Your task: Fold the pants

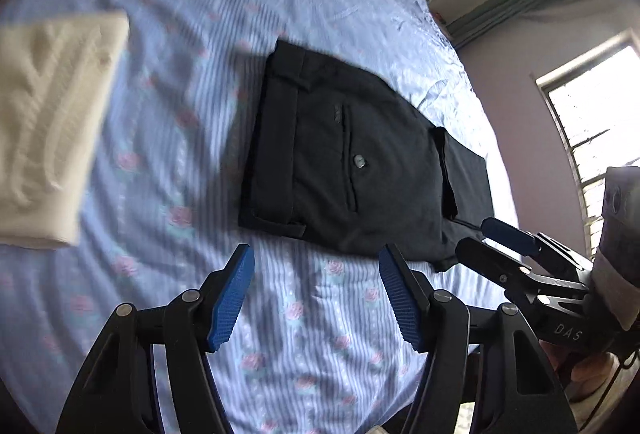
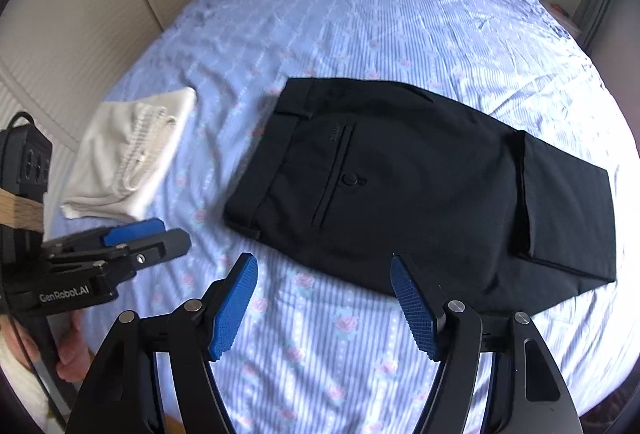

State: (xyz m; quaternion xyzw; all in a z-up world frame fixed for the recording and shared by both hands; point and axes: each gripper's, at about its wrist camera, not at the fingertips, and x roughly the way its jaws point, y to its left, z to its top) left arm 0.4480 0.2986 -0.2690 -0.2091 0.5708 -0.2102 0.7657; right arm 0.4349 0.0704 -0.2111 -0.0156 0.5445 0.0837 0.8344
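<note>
A pair of black pants point(image 2: 408, 190) is laid flat in a folded, roughly rectangular stack on a bed covered by a bedsheet point(image 2: 360, 14) of pale blue striped cloth printed with small pink roses. The fabric of the pants is smooth and matte; the waistband with its belt loops is turned toward the left, and a welt back pocket closed by a round button point(image 2: 350, 179) faces up. A narrower folded layer of leg is seen projecting at the right end of the stack. No container is seen in either view. To the left of the pants, well apart from them, a folded cream garment point(image 2: 128, 154) with a ribbed, knitted band is placed on the sheet. The left gripper point(image 1: 316, 294) is held above the sheet just in front of the pants, its ridged blue pads spread wide and nothing between them. The right gripper point(image 2: 324, 300) is likewise held wide and unloaded, near the front edge of the pants. A bright window point(image 1: 596, 122) is seen at the right of the left wrist view.
</note>
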